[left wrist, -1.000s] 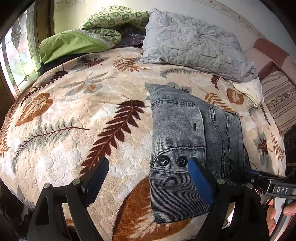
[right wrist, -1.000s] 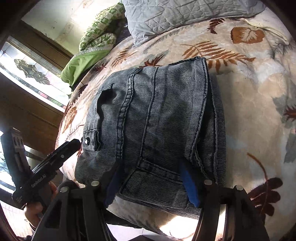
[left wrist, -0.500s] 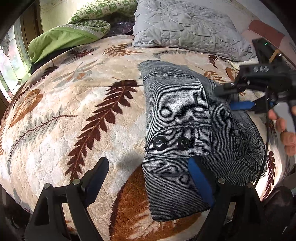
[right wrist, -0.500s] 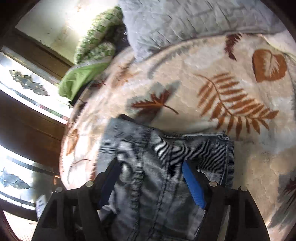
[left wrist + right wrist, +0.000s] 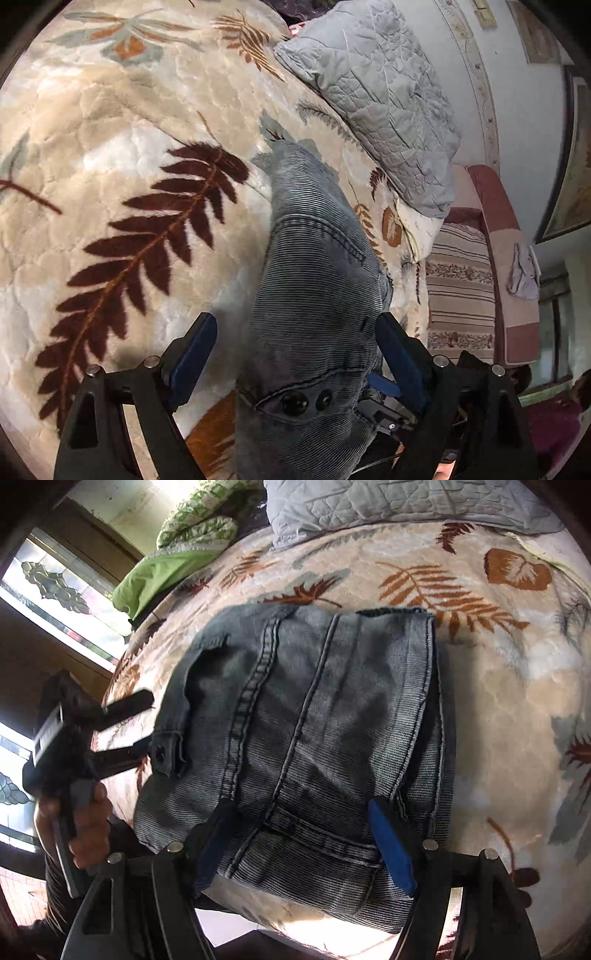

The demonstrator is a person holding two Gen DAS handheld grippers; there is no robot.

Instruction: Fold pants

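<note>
Grey-blue denim pants (image 5: pixel 306 716) lie folded into a compact stack on the leaf-print blanket (image 5: pixel 498 686) near the bed's front edge. In the left wrist view the pants (image 5: pixel 317 295) run away from me, with a flap bearing two dark buttons (image 5: pixel 306 400) between the fingers. My left gripper (image 5: pixel 295 362) is open and straddles the stack's near end. It shows at the left in the right wrist view (image 5: pixel 122 731), open, beside the button flap. My right gripper (image 5: pixel 303 845) is open, its blue pads astride the near edge of the pants.
A grey quilted pillow (image 5: pixel 380 92) lies at the head of the bed. A green pillow (image 5: pixel 159 572) and green patterned bedding (image 5: pixel 195 524) lie by the window (image 5: pixel 48 590). A striped cloth (image 5: pixel 461 288) hangs off the bed's right side.
My left gripper has swung right and closed in over the buttoned end of the stack. My right gripper has pulled back from the far part of the pants to their near edge.
</note>
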